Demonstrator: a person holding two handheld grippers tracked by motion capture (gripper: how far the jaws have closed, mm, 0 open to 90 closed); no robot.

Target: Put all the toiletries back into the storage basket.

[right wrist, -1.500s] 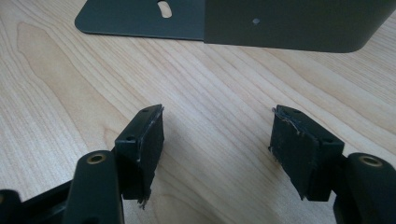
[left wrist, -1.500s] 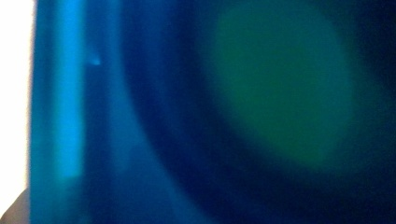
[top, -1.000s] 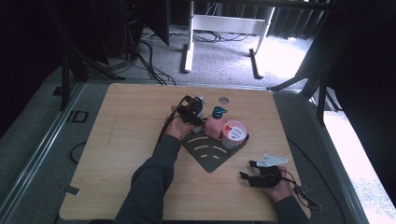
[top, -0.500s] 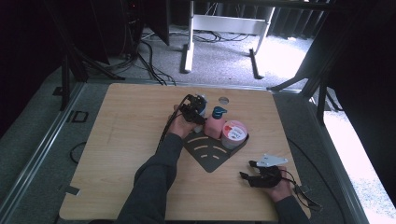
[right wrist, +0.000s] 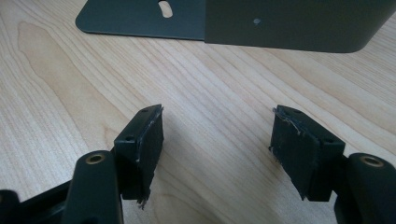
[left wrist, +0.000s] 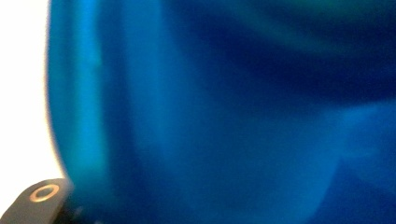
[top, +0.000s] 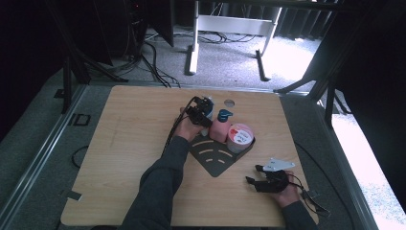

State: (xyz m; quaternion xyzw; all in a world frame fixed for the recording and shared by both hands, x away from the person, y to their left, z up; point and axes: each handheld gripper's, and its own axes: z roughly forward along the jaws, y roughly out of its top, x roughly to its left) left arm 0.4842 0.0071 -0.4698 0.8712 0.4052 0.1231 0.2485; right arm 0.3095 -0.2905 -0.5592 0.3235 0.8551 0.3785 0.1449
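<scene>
We see the left tool gripping a blue-capped bottle (blurred blue up close) beside the pink pump bottle; the right tool rests open on the bench.

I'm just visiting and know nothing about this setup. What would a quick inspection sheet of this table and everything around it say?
Surface: wooden table with a small round hole near the far edge.
Job's things: dark corner rack holding a pink pump bottle and a round tub; a blue-looking item sits right up against the left gripper's camera, blurred.
Clutter: nothing seen.
Grippers: left gripper at the rack's far end, grip not clear; right gripper open, nothing between its jaws, low over the wood near the rack.
Cables: one trails from each gripper; more lie on the floor beyond.
Surroundings: grey carpet, white frame legs, dark equipment.
</scene>
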